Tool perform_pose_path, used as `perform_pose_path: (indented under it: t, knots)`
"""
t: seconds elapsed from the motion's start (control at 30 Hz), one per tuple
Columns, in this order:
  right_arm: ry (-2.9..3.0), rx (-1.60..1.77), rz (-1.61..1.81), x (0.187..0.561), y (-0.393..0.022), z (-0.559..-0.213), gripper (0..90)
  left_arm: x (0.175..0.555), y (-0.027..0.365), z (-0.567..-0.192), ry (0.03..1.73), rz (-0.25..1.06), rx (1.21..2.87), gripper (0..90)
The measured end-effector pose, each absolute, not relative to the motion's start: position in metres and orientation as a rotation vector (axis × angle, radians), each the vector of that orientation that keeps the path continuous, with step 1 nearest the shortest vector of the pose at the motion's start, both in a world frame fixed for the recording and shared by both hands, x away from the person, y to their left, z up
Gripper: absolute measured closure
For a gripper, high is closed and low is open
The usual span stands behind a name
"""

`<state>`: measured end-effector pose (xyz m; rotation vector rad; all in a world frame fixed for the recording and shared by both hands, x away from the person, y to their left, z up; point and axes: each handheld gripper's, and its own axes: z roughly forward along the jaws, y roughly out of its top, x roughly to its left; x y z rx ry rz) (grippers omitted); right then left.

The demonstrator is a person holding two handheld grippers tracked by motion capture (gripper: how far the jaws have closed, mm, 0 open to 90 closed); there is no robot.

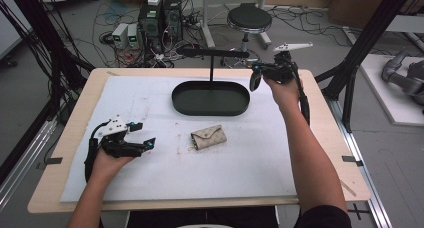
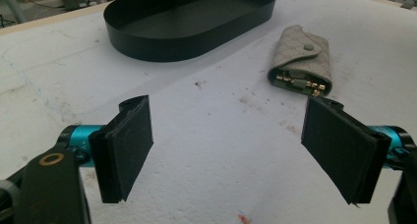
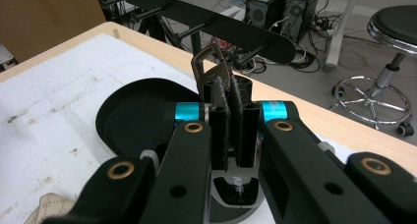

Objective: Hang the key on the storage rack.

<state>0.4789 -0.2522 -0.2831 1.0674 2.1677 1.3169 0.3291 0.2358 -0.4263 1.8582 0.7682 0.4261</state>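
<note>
A metal clip (image 3: pixel 212 67) is pinched in the right tool (image 3: pixel 230 94), raised by the rack's pegs (image 3: pixel 196 28) over the black tray (image 1: pixel 210 98). The left tool (image 2: pixel 226 145) is held wide on the counter (image 1: pixel 165 183). A missed peg could drop the clip.

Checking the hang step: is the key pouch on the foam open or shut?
Shut at the flap, open at the end. The key pouch lies flat with its snap flap closed, while gold key hooks show at its open end.
</note>
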Motion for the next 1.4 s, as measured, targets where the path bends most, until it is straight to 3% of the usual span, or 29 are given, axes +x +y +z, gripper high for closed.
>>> perform_pose_path:
  t: [0.93, 1.4]
  knots:
    - [2.134, 1.133, 1.164, 0.516, -0.244, -0.302, 87.1, 0.330, 0.235, -0.430, 0.782, 0.419, 1.876, 19.5]
    - [2.100, 1.117, 1.173, 0.501, -0.254, -0.290, 60.9, 0.330, 0.235, -0.431, 0.787, 0.416, 1.872, 19.5]
